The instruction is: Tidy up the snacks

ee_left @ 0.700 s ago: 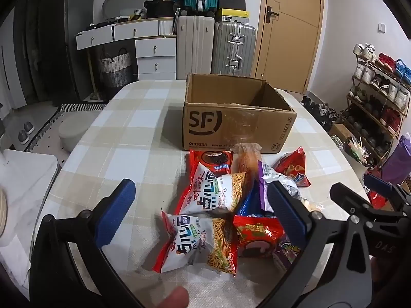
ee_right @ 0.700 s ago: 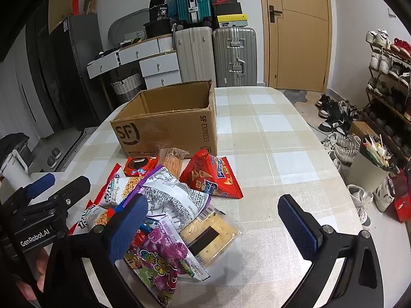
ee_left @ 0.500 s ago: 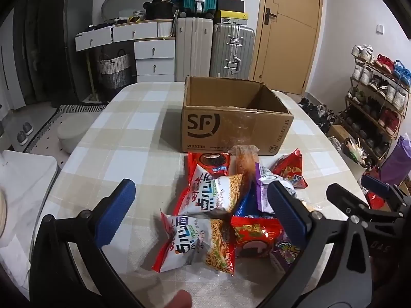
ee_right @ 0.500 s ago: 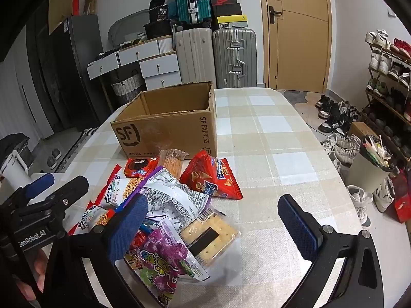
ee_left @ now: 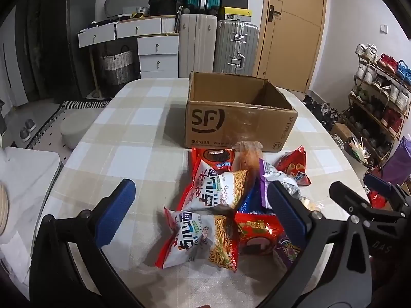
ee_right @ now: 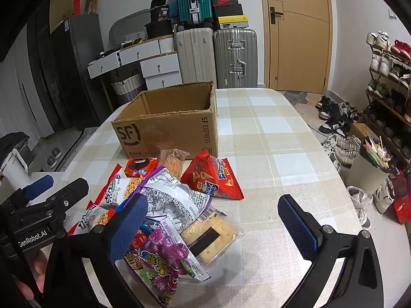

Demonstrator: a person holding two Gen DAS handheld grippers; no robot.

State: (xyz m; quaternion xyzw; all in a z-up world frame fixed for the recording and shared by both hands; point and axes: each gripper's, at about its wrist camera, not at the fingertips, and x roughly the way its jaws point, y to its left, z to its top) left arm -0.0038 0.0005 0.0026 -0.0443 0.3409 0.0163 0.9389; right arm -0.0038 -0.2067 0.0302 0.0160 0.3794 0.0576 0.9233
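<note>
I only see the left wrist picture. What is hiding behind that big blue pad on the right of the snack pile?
Observer: A clear packet of square crackers, lying flat on the table at the pile's edge.
Operator: Is the other tool holding any snack?
Observer: No. The right gripper has its jaws wide open with nothing clamped, and they frame that side of the pile.
</note>
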